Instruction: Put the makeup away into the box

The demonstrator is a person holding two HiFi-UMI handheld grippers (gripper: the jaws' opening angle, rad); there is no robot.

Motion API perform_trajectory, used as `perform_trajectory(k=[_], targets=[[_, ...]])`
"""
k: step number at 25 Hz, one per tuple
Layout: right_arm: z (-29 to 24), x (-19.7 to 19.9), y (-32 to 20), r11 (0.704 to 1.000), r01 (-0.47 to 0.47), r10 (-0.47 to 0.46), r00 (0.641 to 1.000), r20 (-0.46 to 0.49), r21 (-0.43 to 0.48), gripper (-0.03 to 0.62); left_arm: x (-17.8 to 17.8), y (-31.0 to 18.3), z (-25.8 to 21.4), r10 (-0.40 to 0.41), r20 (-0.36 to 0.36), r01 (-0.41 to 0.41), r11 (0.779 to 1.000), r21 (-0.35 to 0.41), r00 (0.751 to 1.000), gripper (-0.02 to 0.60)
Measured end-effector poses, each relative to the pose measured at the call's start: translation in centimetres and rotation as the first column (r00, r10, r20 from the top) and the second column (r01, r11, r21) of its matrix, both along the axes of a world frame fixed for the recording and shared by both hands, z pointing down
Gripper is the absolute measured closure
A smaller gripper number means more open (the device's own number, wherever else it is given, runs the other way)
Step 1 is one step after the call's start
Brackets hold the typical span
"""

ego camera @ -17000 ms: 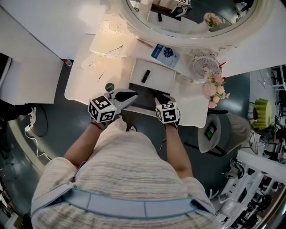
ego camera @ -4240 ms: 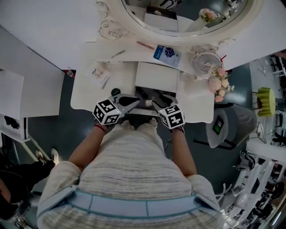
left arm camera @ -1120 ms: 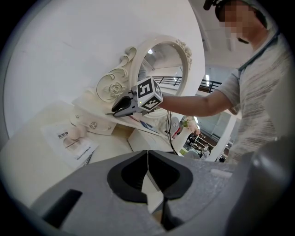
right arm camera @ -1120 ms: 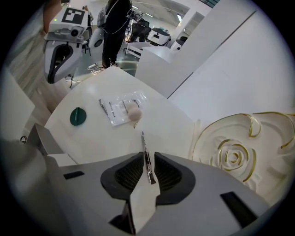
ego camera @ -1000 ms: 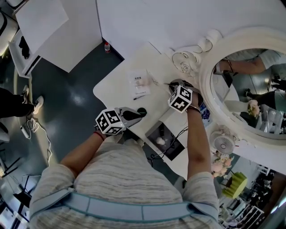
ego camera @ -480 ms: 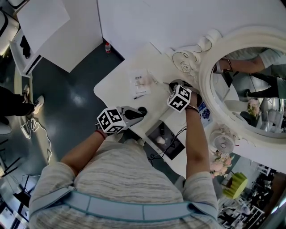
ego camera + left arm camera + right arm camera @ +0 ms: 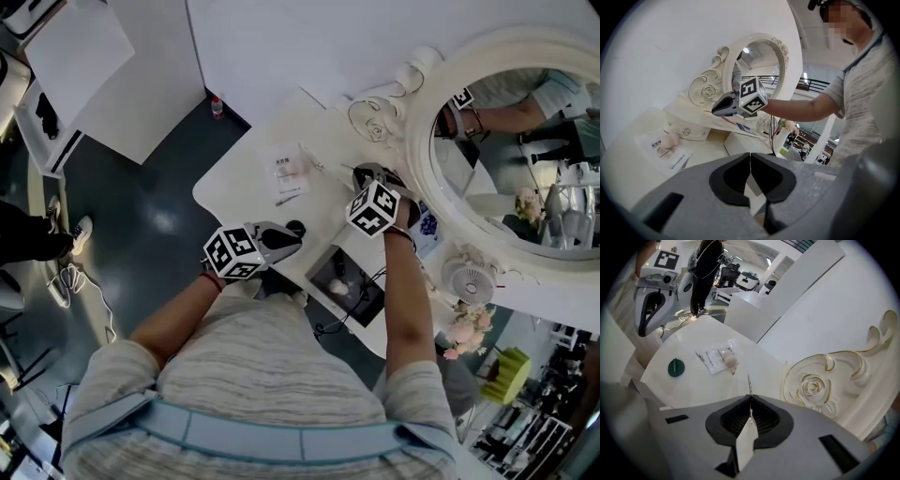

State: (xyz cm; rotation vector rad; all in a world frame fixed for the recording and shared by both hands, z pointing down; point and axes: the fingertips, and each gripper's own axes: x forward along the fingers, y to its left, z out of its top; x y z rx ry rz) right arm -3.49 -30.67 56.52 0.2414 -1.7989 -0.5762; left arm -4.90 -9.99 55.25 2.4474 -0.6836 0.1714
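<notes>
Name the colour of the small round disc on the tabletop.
The disc is dark green; right gripper view.

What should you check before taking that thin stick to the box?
1. Right gripper shut on the stick, its jaws have just been closing: ok.
2. Stick clear of the table: cannot tell.
3. Box open: ok.
4. Left gripper shut, empty: ok.
5. Everything put away: not ok; sachet and green disc lie on the table.
</notes>
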Motion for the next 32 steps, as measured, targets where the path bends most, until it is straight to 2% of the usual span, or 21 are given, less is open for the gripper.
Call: perform_trajectory(k=[8, 19, 32], targets=[[-4.1, 2.0, 1.7, 0.991, -0.132, 0.126, 0.983, 0.133, 0.034, 0.576, 1.6, 0.4, -1.0, 0.055, 0.000, -0.055, 0.998, 0.027, 0.998, 0.566], [-7.3, 7.3, 6.2, 0.950, -0.310, 0.291, 0.921, 0.259, 0.036, 0.576, 4.7, 1.7, -2.1, 0.175, 0.008, -0.175, 0.983, 0.063, 0.985, 0.566], [-7.1, 13.7, 12.9, 0.886, -0.463, 0.440, 0.843, 0.310, -0.001, 0.576, 9.4, 3.9, -2.5, 0.312, 0.027, -0.313, 0.946, 0.081, 0.950, 0.566]])
